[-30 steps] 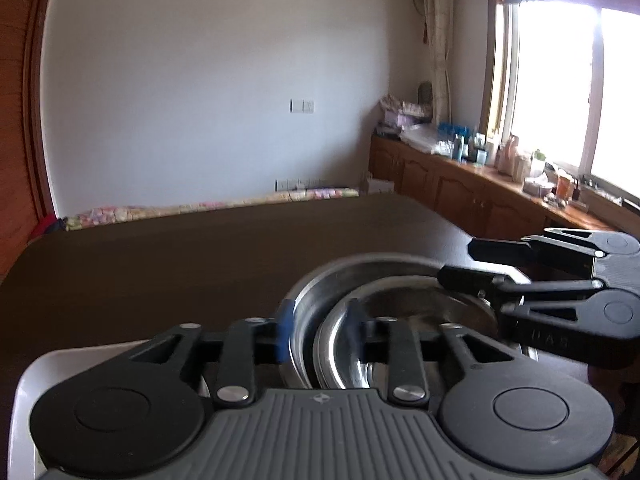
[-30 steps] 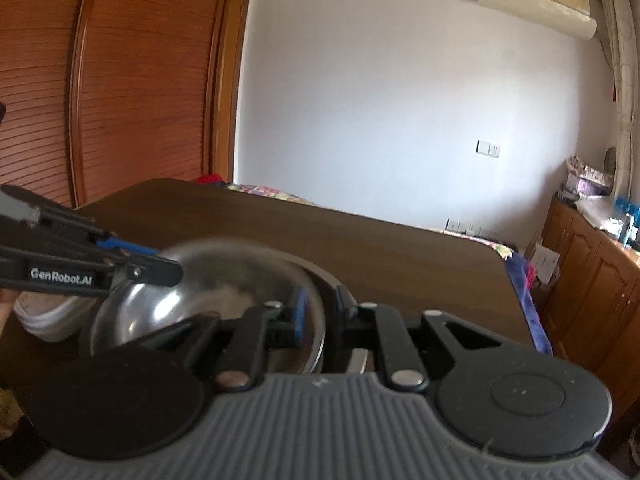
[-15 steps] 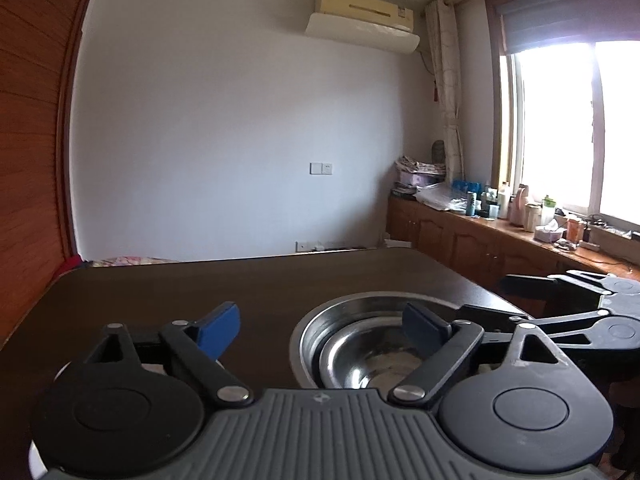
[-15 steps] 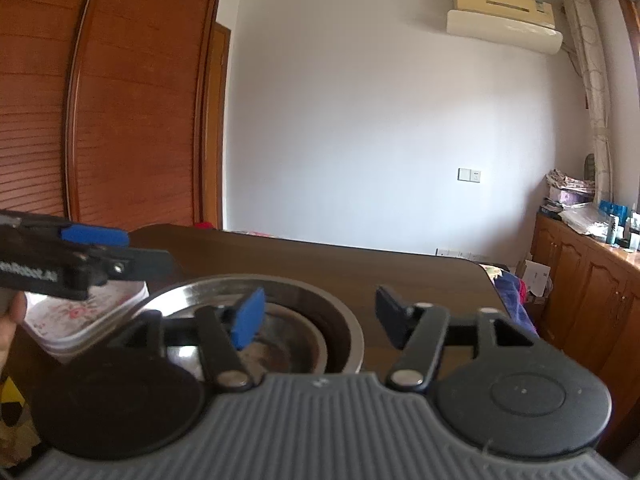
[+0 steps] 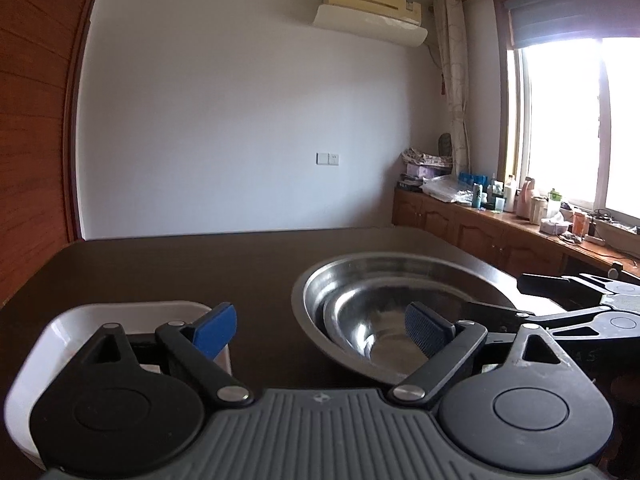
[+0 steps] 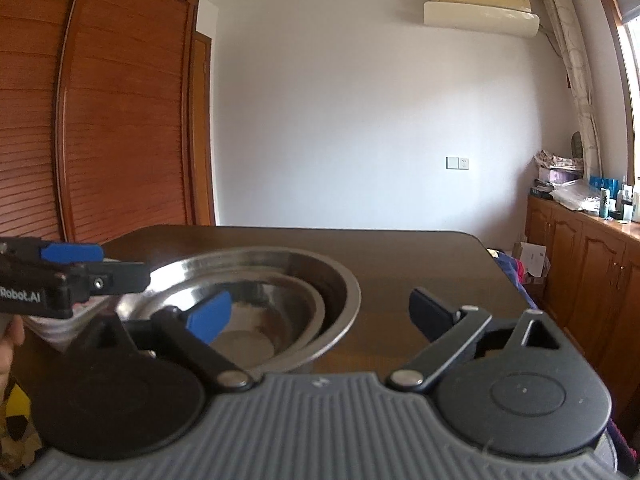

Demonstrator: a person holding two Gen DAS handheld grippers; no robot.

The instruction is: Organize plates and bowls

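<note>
A large steel bowl stands on the dark table with a smaller steel bowl nested inside it. Both show in the right wrist view too, the large bowl and the inner bowl. My left gripper is open and empty, just in front of the bowls. A white rectangular dish lies under its left finger. My right gripper is open and empty, its left finger over the bowls' near rim. The left gripper also shows in the right wrist view, and the right gripper in the left wrist view.
The dark wooden table stretches back to a white wall. A wooden cabinet with bottles and clutter runs along the right under the window. Wooden wardrobe doors stand at the left. A floral plate stack sits left of the bowls.
Both grippers were shut on steel bowl rims a second ago. They have opened, let go and drawn back, leaving the smaller bowl nested in the large one.
</note>
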